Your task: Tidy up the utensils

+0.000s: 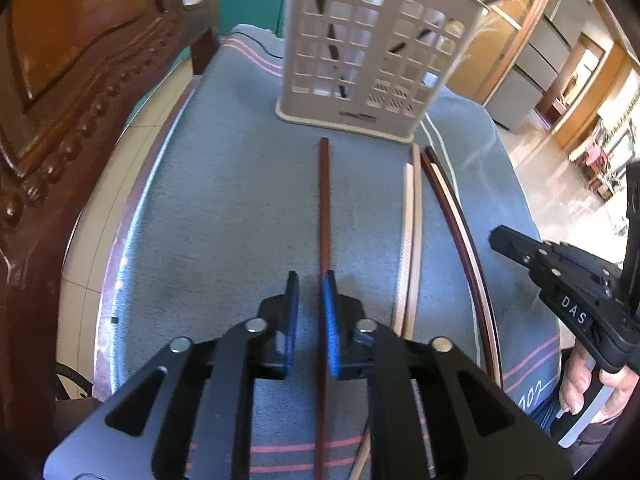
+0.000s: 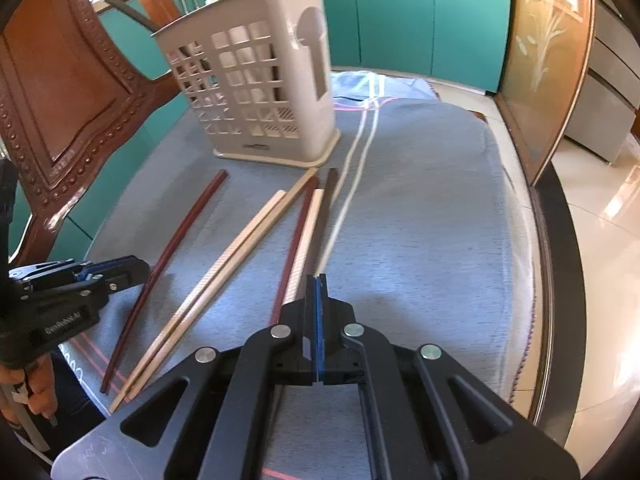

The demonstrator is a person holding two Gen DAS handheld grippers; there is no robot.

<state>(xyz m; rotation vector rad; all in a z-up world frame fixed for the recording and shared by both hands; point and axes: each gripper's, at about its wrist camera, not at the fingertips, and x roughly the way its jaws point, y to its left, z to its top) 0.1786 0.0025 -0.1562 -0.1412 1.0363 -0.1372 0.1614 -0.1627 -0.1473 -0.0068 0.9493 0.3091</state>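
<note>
A beige lattice utensil holder (image 1: 372, 52) (image 2: 260, 88) stands upright on a blue-grey cloth (image 1: 224, 200), with dark handles showing inside it. Several chopsticks lie in front of it. One dark red chopstick (image 1: 325, 200) (image 2: 188, 220) lies apart from the rest. My left gripper (image 1: 312, 280) (image 2: 138, 268) hangs over its near half, open by a narrow gap, and the stick runs along the right pad's inner edge. A pale pair (image 2: 240, 248), another red one (image 2: 296, 240), a pale one and a dark brown one lie further right. My right gripper (image 2: 316, 278) (image 1: 494, 238) is shut beside them, with nothing seen between its pads.
A carved wooden chair (image 1: 60, 100) (image 2: 60, 100) stands close on the left of the round table. The cloth carries pink stripes (image 1: 304, 448) near me and white stripes (image 2: 360, 148) past the holder. A hand (image 1: 588, 384) holds the right gripper's handle. Teal cabinets stand behind.
</note>
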